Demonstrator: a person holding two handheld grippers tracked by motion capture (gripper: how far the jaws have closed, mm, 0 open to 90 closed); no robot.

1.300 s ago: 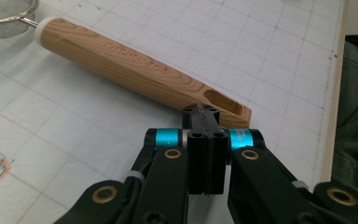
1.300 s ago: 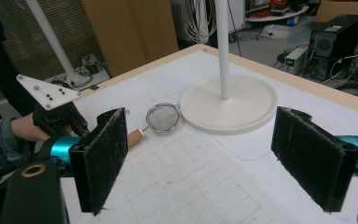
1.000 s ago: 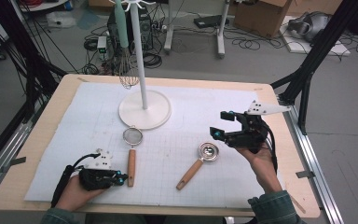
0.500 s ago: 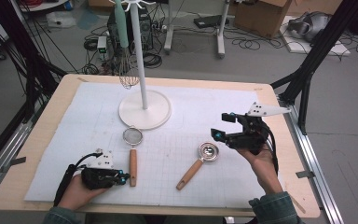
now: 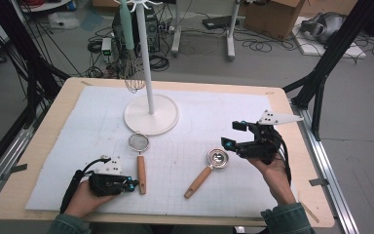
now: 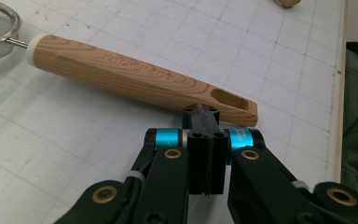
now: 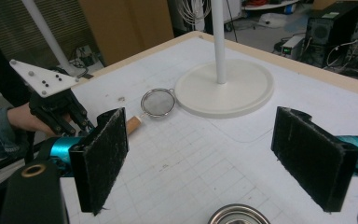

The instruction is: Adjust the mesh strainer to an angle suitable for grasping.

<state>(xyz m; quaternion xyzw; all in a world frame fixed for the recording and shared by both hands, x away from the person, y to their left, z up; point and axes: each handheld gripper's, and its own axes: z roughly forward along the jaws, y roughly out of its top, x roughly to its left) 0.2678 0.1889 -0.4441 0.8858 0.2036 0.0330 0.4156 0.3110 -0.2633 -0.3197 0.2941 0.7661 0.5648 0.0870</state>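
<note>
Strainer [image 5: 139, 153] first: it lies flat on the near-left part of the table, its long axis running near to far. Its round mesh head [image 5: 139, 142] points to the far side, just short of the white stand's base [image 5: 151, 114], and its wooden handle [image 5: 141, 174] points back toward me. In the left gripper view the handle [image 6: 140, 79] crosses the picture slantwise, with a slot at its near end.

My left gripper [image 5: 132, 185] rests low on the mat, its tips right at the handle's near end – its jaws are pressed together with nothing between them. My right gripper [image 5: 234, 134] is held above the right side with its jaws wide apart and empty, just beyond a metal scoop [image 5: 206, 171] with a wooden handle.

I see a white gridded mat [image 5: 214, 112] covering a pale wooden table [image 5: 44, 141]. Beyond the table there is grey floor strewn with cables, plus cardboard boxes and black frame legs.
</note>
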